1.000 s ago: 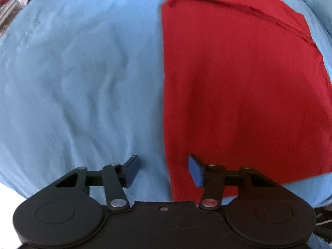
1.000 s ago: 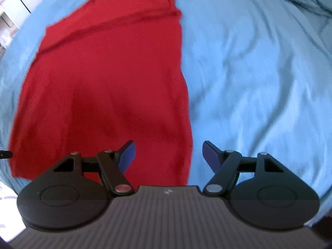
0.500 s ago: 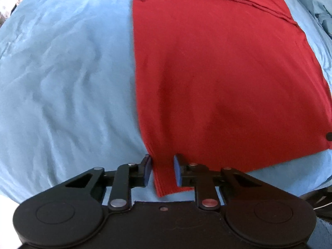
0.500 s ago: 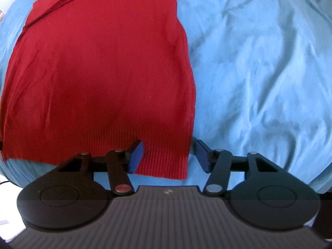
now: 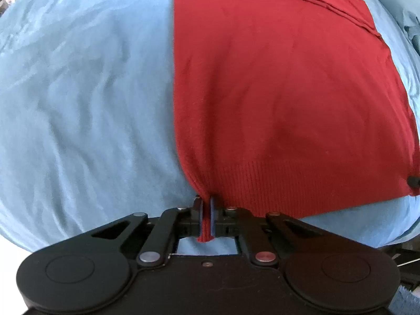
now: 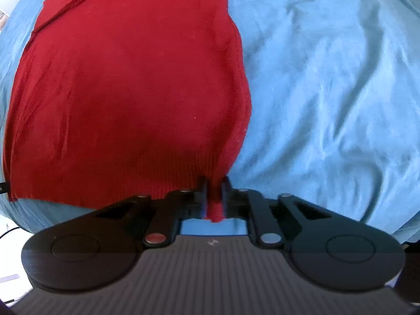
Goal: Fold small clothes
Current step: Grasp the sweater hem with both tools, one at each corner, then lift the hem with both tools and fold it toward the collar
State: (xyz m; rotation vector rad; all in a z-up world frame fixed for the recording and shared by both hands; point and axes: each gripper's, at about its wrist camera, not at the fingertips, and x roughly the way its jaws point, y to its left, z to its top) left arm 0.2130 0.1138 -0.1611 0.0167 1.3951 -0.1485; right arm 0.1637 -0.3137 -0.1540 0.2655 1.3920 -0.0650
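A red knit garment lies flat on a light blue bedsheet, its ribbed hem nearest me. My left gripper is shut on the hem's near left corner, with a strip of red cloth pinched between its pads. In the right wrist view the same garment fills the left half, and my right gripper is shut on the hem's near right corner. The cloth bunches up slightly toward each gripper.
The blue bedsheet is wrinkled and spreads around the garment on all sides. The tip of the other gripper shows at the garment's far hem corner. The bed's near edge runs just below both grippers.
Both grippers moved forward onto the hem corners and went from open to shut on the red cloth. The hem corners now bunch up between the pads.
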